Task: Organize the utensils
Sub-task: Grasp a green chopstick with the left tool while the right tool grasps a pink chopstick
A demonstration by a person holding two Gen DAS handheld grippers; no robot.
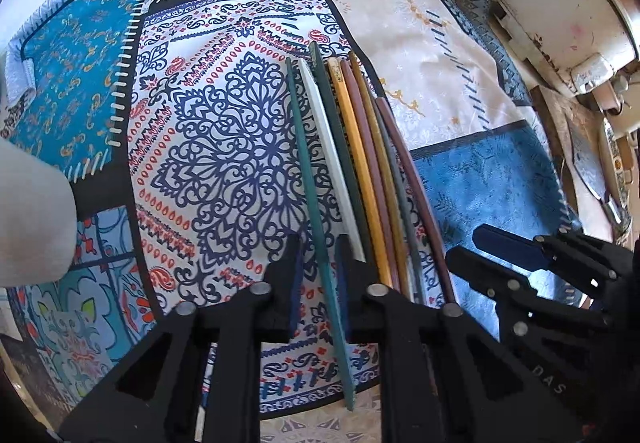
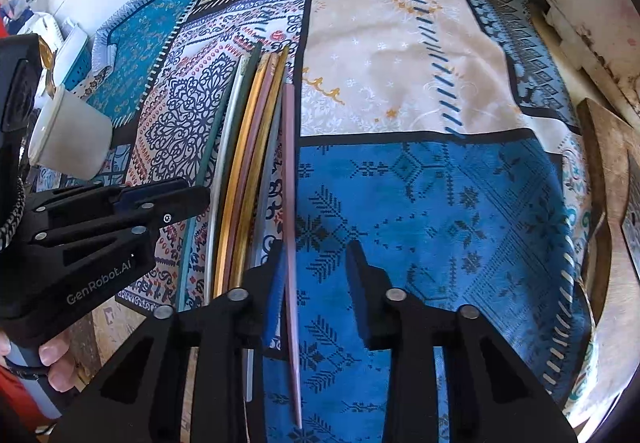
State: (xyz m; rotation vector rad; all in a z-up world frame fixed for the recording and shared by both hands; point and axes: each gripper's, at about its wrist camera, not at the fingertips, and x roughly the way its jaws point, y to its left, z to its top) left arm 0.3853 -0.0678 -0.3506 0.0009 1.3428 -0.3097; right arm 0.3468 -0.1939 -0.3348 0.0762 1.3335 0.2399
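With both claws part-open, my left gripper (image 1: 318, 275) straddling the teal chopstick (image 1: 316, 219) and my right gripper (image 2: 316, 283) straddling the pink chopstick (image 2: 289, 203), neither clamped, I fear closing could nudge the bundle (image 1: 360, 163) lying toward one o'clock.

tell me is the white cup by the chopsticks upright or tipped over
Tipped over. In the right wrist view the white cup lies on its side on the patterned cloth, its open rim facing left; whether it holds anything cannot be told.

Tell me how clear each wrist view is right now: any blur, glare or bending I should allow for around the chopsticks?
Left wrist view: sharp and evenly daylit, the teal chopstick crisp between the left gripper fingers; the fisheye bows the other chopsticks. Right wrist view: the pink chopstick is slightly smeared near the right gripper; the white cup at the edge looks washed out.
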